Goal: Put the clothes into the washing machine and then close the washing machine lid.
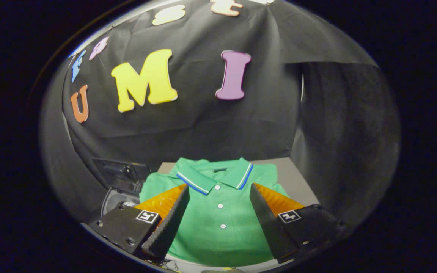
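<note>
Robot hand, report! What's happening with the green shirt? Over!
Gripper open above green shirt, not touching. Shirt flat on table. Washing machine beside it, lid up. Nothing blocking.

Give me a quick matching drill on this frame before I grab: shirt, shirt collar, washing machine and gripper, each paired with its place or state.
Things:
1. green polo shirt
2. shirt collar
3. washing machine
4. gripper

Places or states:
A. fingers open, one to each side of the button placket
B. folded flat on the grey table
C. beside the shirt, beyond the finger on that side, lid raised
D. edged with blue and white stripes, beyond the fingertips

Pairs: 1-B, 2-D, 3-C, 4-A
</note>
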